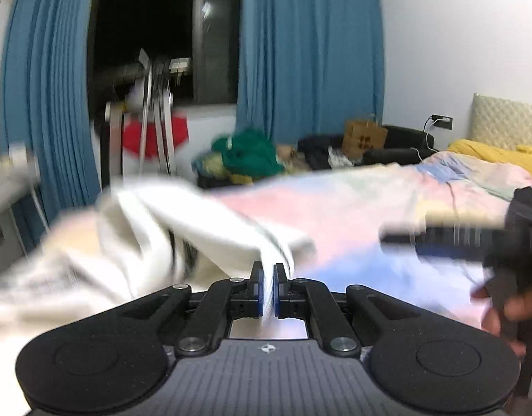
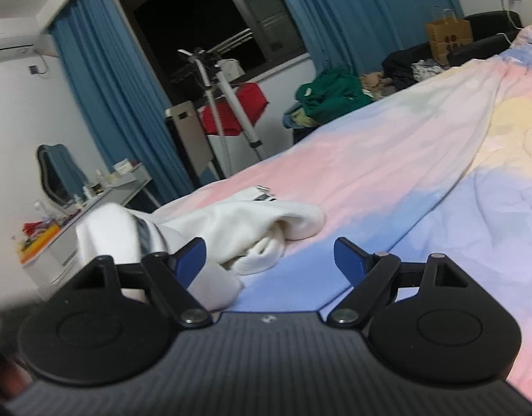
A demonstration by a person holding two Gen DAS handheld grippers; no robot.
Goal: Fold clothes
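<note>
I had the left tongs (image 1: 268, 279) pressed together on a thin edge of the white garment (image 1: 183, 228), the cloth showing as a pale strip between the blue pads. The rest of the garment trailed away in a loose, rumpled heap on the bed (image 1: 370, 208), near its close-side edge; the left wrist view was smeared, so I could not read which hem I had. The right tongs (image 2: 270, 254) stood spread wide and empty, hovering just above the pastel bed cover with the garment's bunched sleeve or leg beside their left finger.

To do this step well, I judged that the pinched edge had to be kept taut and carried low over the cover, so the fabric would lay flat rather than drag more folds along. The right tongs needed a matching edge before any fold line could be made straight; a one-handed pull would likely skew it.

Room was generous toward the far side: the bed cover lay broad and bare beyond the garment. The near edge was the risk, since part of the cloth sat close to it and might slip off. A desk (image 2: 92, 204) with small bottles stood beyond that edge, well apart.
</note>
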